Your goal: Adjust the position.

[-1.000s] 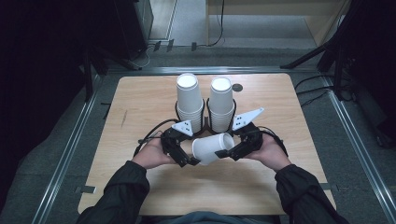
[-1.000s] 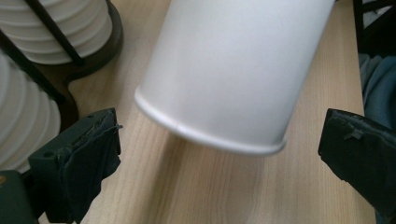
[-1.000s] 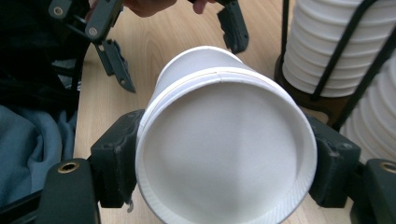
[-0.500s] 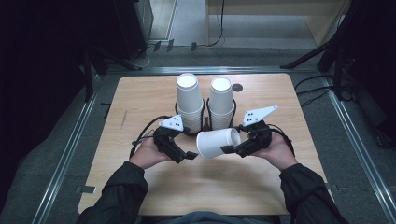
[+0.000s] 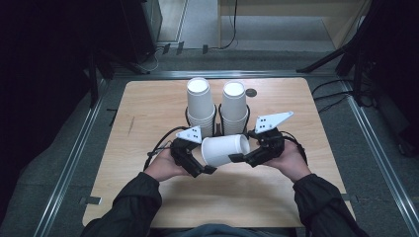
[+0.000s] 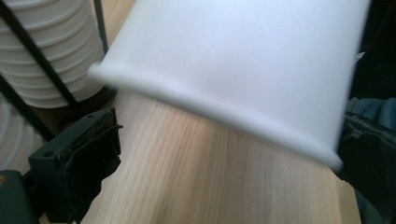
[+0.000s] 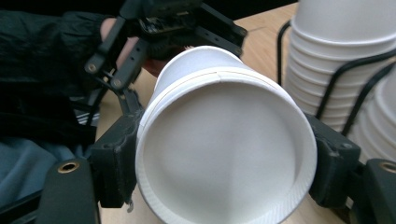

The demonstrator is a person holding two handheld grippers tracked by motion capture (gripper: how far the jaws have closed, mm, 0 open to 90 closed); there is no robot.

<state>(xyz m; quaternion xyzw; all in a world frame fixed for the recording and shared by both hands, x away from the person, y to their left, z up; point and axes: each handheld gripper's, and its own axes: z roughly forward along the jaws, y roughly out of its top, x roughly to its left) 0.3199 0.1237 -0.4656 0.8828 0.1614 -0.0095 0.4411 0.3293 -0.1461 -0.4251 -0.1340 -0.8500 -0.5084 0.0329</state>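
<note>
**Me:** Tongs first. My right tongs (image 5: 236, 158) pinch the white paper cup (image 5: 225, 149) near its rim, one black pad on each side. You can see that well in the right gripper view, where the cup (image 7: 224, 154) shows its open mouth to me.

**Helper:** And the left tongs?

**Me:** My left tongs (image 5: 210, 169) are spread open. The cup's closed bottom end lies between them, but the pads do not press on it. In the left gripper view the cup's side (image 6: 243, 70) is just above the left pad (image 6: 88, 163).

**Helper:** Where is the cup?

**Me:** It lies on its side, lifted a bit above the wooden worktop (image 5: 148, 113), near the middle. At 12 o'clock from it stand two tall stacks of cups (image 5: 217, 106) in a black wire rack.

**Helper:** How will it handle?

**Me:** I think it is very light and thin. The paper is smooth and a bit slippery, and it will dent if I squeeze hard. The rolled rim is the stiffest part, so I would hold there, gently.
</note>
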